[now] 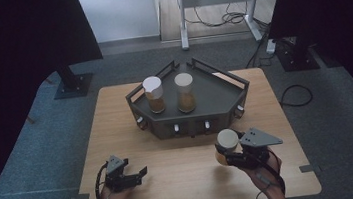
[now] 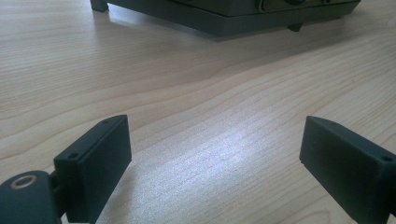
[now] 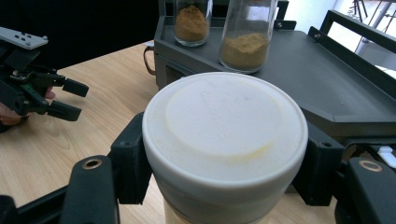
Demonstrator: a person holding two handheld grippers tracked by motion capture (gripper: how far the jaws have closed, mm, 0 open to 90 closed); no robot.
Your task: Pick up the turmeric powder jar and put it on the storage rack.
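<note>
Dim room, grey carpet, black screens left and right, a white desk frame with loose cables at the back. Light wood tabletop in the middle carries a dark angular tray with rails and front knobs, set toward the far edge. On the tray: two clear jars standing upright side by side, not touching, both white-lidded and part filled with brown powder, left jar and right jar. Third jar with a white lid is off the tray, near the tabletop's front right, just in front of the tray's front face. Long axis close to vertical, lid up, tipped slightly; whether its base touches the wood I can't tell. Right tongs are clamped on it just under the lid, one jaw each side, clear in the right gripper view. Right hand comes in from the bottom edge, tongs pointing left and a bit forward, grey plate on top. Left tongs sit low over the front left of the tabletop, pointing right, jaws spread wide with only bare wood between them in the left gripper view. Left hand wraps the grip from below. The two tongs are well apart.
</note>
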